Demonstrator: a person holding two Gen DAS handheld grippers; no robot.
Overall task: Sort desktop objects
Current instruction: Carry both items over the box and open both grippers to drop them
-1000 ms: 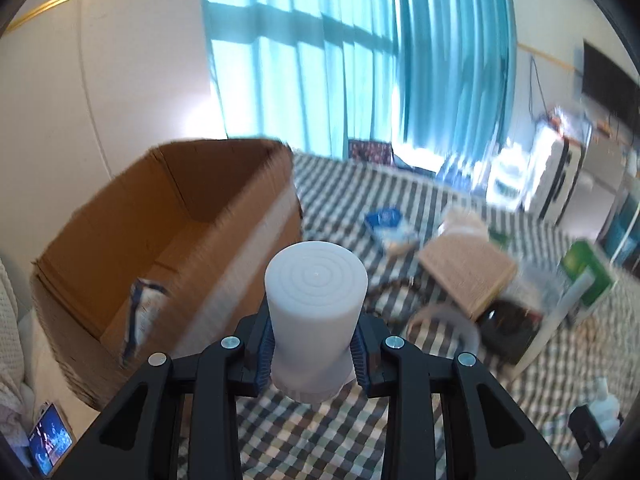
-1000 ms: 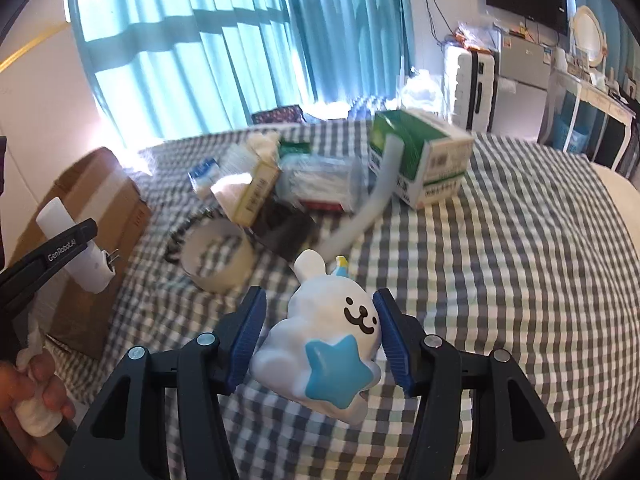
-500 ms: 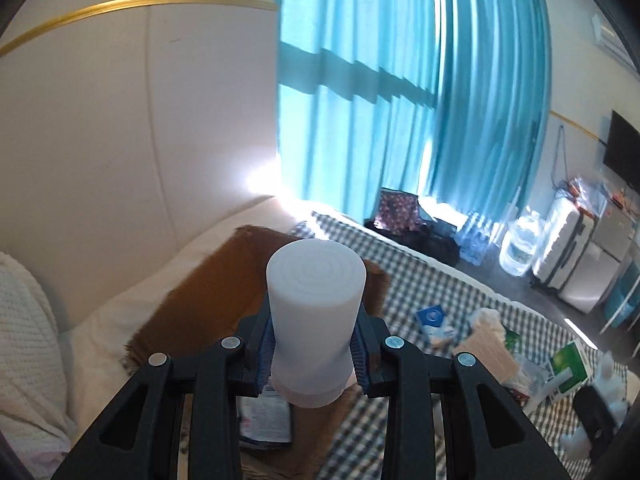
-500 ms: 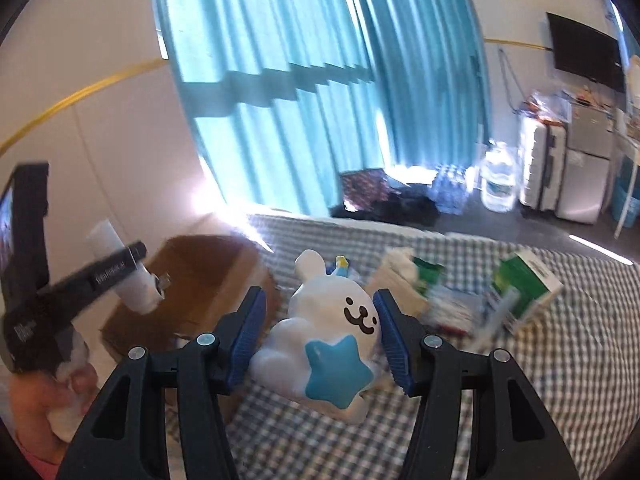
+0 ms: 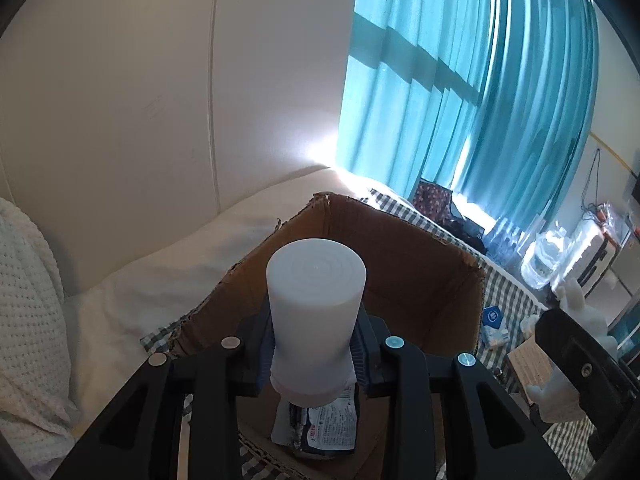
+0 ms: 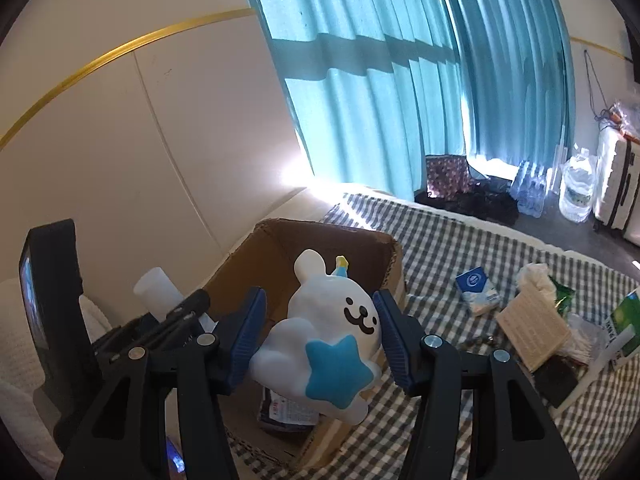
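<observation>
White cylinder: a white plastic bottle-like cylinder [image 5: 316, 316] is clamped between the pads of the left hand-held gripper [image 5: 314, 354], jaws closed part-way onto its lower body. It is in the air over the open cardboard box [image 5: 400, 264].
Cylinder axis: its long axis runs straight forward along the fingers, flat ringed end away from the camera. In the right wrist view it tilts up and toward the wall.
Rabbit toy: a white rabbit figure with a blue star [image 6: 332, 332] sits between the blue pads of the right hand-held gripper [image 6: 320, 340]. The jaws stand wide and press its sides. It also hangs above the box [image 6: 280, 248].
Rabbit facing: ears up and leaning left, face and star turned back toward the camera. Its long axis is roughly upright.
Change: a second ago both hand-held grippers were over the checked cloth [image 6: 440, 248] among the clutter. Now both have swung to the box at the wall-side edge of the bed, and the cylinder has gone from beside the box to above its opening.
Meaning for the task: both items look carried to the drop point. The likely next step is releasing into the box.
Box contents: a dark printed packet [image 5: 320, 424] lies on the box floor, below the cylinder.
Left behind: a blue-and-white pack [image 6: 478, 290], a beige book [image 6: 532, 332] and a green-and-white carton [image 6: 626, 328] remain unsorted on the checked cloth, well apart from the box.
</observation>
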